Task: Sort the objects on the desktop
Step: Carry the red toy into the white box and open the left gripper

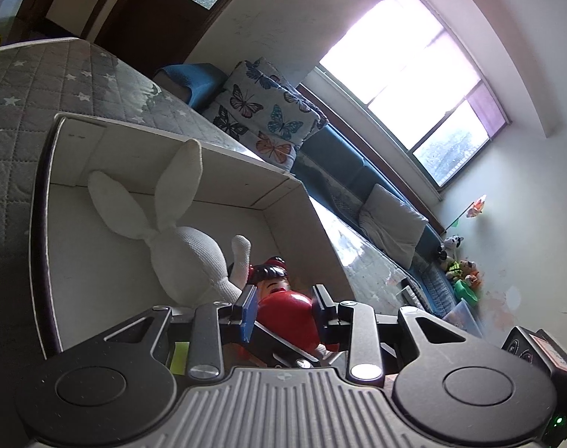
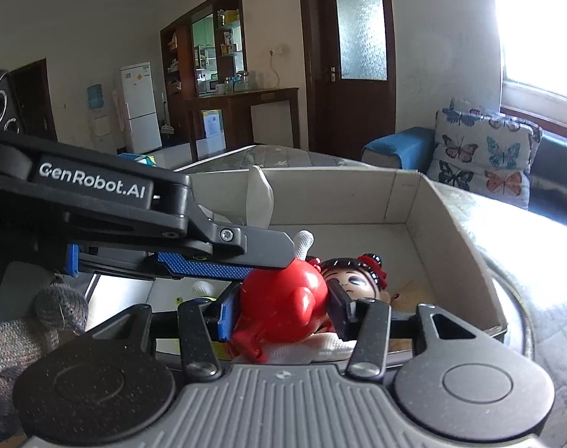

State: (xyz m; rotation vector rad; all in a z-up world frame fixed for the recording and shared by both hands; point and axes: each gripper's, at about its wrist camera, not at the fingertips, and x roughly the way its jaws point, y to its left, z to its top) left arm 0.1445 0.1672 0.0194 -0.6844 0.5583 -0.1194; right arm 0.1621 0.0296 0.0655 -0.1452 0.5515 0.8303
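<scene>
A red doll with black hair (image 1: 283, 306) lies at the near end of an open white cardboard box (image 1: 97, 156). My left gripper (image 1: 283, 306) is shut on the doll's red body. In the right wrist view my right gripper (image 2: 281, 310) is also shut on the same red doll (image 2: 283, 306), and the left gripper (image 2: 224, 257) reaches in from the left, its blue pad touching the doll's top. A white plush rabbit (image 1: 186, 250) with long ears lies in the box beside the doll.
The box (image 2: 451, 224) sits on a grey star-quilted table cover (image 1: 30, 86). A butterfly-print cushion (image 1: 265, 112) and a blue sofa (image 2: 399, 145) stand beyond it. A gloved hand (image 2: 41, 321) is at the lower left.
</scene>
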